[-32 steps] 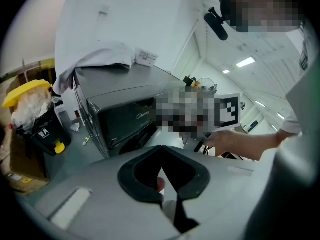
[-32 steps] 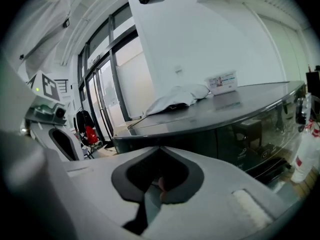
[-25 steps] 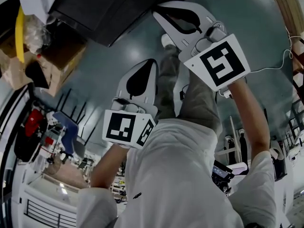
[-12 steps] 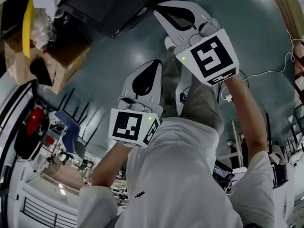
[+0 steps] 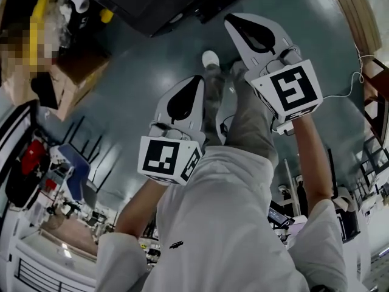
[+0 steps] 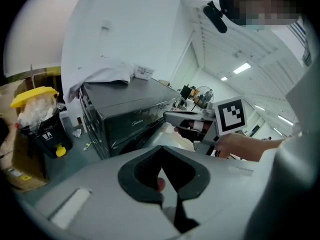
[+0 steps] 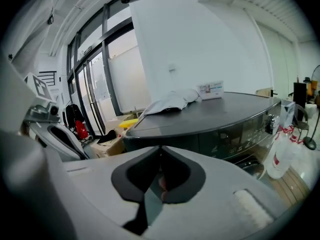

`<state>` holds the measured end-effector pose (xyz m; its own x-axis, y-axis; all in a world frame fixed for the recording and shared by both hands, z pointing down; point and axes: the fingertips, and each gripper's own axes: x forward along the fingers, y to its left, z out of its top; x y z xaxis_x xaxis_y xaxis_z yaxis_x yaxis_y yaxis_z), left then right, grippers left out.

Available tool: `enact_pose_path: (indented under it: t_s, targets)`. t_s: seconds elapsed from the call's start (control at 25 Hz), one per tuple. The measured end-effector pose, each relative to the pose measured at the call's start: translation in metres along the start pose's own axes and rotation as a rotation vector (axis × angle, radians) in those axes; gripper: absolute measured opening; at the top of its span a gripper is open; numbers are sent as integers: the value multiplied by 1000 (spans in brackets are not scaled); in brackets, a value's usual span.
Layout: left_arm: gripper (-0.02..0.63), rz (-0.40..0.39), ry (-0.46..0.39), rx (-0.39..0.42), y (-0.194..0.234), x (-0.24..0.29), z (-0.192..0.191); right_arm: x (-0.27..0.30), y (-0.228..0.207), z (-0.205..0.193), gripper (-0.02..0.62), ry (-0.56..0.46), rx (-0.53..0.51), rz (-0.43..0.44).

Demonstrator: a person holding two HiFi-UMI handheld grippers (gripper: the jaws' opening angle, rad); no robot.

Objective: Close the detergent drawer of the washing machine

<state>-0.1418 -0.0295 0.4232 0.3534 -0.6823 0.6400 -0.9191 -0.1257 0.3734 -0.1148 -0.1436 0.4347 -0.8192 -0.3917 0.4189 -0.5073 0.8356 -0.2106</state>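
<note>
The dark grey washing machine (image 5: 152, 2) runs along the top edge of the head view, and its front panel (image 6: 125, 116) faces the left gripper view. The control strip with a knob (image 7: 272, 124) shows in the right gripper view; I cannot make out the detergent drawer. My left gripper (image 5: 196, 79) hangs over the floor below the machine, shut and empty. The right gripper (image 5: 234, 18) is higher and to the right, just short of the machine, also shut and empty. Each gripper's jaw tips (image 6: 161, 148) (image 7: 161, 149) meet in its own view.
A white cloth (image 6: 107, 76) and a small box (image 7: 210, 89) lie on the machine's top. A yellow-lidded bin (image 6: 35, 96) and a cardboard box (image 5: 73, 84) stand left of it. A clear bottle (image 7: 280, 154) stands at its right. A white cable (image 5: 352, 84) crosses the floor.
The right gripper has drifted right and slightly down, away from the machine's edge. The left gripper has barely moved. The head view has shifted a little.
</note>
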Motion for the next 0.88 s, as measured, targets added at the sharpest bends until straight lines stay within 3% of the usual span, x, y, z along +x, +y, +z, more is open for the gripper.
enact_pose_path:
  t_s: [0.88]
  targets:
    - [11, -58, -194, -67, -29, -62, 53, -101, 26, 64, 3, -97, 64, -196]
